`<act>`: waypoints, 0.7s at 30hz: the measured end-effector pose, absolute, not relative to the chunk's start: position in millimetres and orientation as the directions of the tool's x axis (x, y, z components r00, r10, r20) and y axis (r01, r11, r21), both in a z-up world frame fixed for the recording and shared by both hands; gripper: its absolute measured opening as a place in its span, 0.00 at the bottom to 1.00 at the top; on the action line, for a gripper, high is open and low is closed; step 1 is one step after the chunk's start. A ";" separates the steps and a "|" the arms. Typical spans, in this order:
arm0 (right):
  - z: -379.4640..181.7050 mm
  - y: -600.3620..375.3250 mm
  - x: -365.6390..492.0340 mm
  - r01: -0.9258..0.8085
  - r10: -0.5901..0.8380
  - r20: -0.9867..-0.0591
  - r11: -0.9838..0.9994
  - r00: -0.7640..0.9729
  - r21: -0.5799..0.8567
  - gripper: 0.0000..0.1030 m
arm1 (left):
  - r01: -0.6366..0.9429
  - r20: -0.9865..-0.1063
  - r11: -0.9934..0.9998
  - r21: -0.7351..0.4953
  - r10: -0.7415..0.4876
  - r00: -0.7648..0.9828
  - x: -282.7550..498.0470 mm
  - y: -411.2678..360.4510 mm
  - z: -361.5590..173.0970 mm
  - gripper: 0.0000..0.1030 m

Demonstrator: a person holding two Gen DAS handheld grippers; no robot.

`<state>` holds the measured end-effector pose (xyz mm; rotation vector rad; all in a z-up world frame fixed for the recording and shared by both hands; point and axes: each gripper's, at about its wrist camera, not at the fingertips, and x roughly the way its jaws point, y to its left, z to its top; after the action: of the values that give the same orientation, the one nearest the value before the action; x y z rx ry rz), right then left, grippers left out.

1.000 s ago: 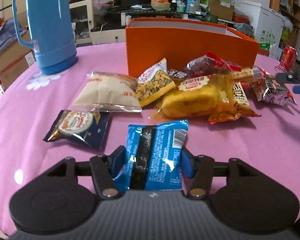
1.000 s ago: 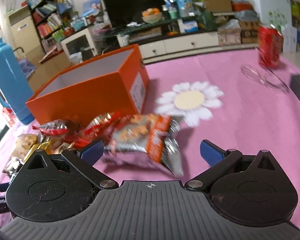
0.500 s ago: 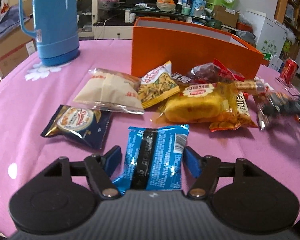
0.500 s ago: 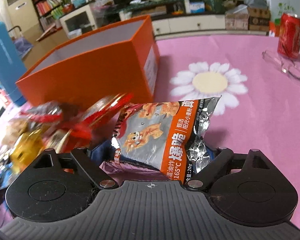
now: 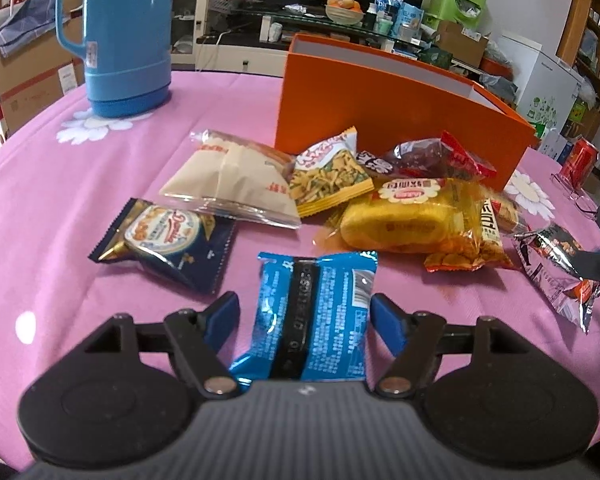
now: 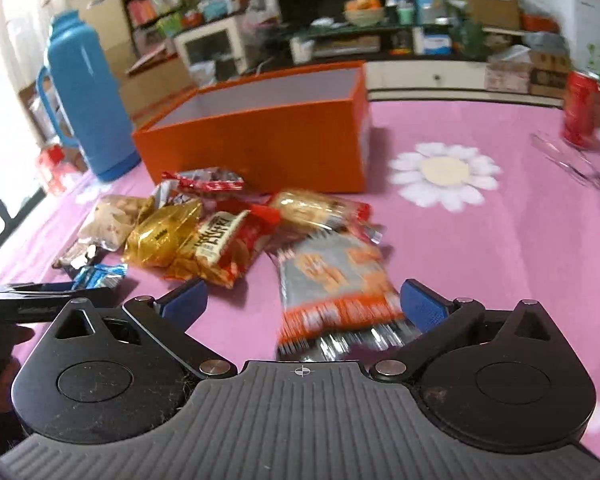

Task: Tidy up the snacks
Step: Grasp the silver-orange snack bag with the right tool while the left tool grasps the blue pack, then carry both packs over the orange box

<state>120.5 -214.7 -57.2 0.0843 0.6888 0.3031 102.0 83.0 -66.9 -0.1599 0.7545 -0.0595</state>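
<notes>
One table (image 5: 40, 184) under a pink cloth with white daisies carries everything listed.

Orange box (image 5: 384, 120), open-topped, standing toward the far edge of the table; nothing seen inside from the right wrist view.

Blue thermos flask (image 5: 120, 32), upright near the far left edge, well apart from the box.

Red soda can (image 6: 582, 108), upright by the far right edge.

Snack pile, loose on the cloth just in front of the box: beige cracker bag (image 5: 232, 180), yellow cake pack (image 5: 400, 220), yellow-green strip-snack packet (image 5: 328, 176), red-ended sweets bag (image 5: 432, 156), dark blue biscuit pack (image 5: 168, 240) nearer the left edge.

Silver-and-orange snack packet (image 6: 336, 284), lying flat near the right edge of the pile. Right hand-held gripper (image 6: 304, 304) released: jaws have just been opening, packet between them, blurred, the pads not pressing on it.

Blue wafer packet (image 5: 316, 312), flat on the cloth toward the near edge. Left hand-held gripper (image 5: 304, 320) released: jaws have just been opening, standing clear of the packet on both sides.
</notes>
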 end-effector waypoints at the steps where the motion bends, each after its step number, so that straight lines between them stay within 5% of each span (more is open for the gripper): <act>1: -59.1 -208.2 128.0 -0.255 0.290 -0.622 0.956 0.728 0.147 0.95 | -0.002 -0.677 0.987 -0.161 -0.109 0.728 101.8 82.9 -67.1 0.72; 13: -97.2 -202.6 163.1 -0.233 0.233 -0.691 0.968 0.684 0.095 0.93 | 0.010 -0.678 1.000 -0.016 -0.018 0.735 105.4 66.3 -72.9 0.77; 15: -96.8 -202.6 162.5 -0.234 0.228 -0.690 0.968 0.687 0.087 0.91 | 0.010 -0.676 1.000 -0.016 -0.018 0.737 106.4 67.9 -72.9 0.72; 17: -97.0 -200.7 157.4 -0.236 0.204 -0.684 0.971 0.700 0.049 0.76 | 0.028 -0.668 0.999 -0.028 -0.040 0.743 105.9 68.8 -69.9 0.47; 19: -95.5 -200.3 150.6 -0.248 0.186 -0.674 0.969 0.715 0.004 0.52 | 0.023 -0.672 0.999 -0.044 -0.046 0.740 104.5 71.4 -68.8 0.46; 21: -92.0 -207.9 143.4 -0.247 0.226 -0.669 0.967 0.708 0.065 0.51 | 0.027 -0.678 0.996 -0.082 -0.075 0.731 99.9 75.2 -65.8 0.47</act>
<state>143.4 -207.9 -92.0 -0.0302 0.7385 0.2623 99.9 75.2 -65.8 -0.0679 0.7485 -0.0562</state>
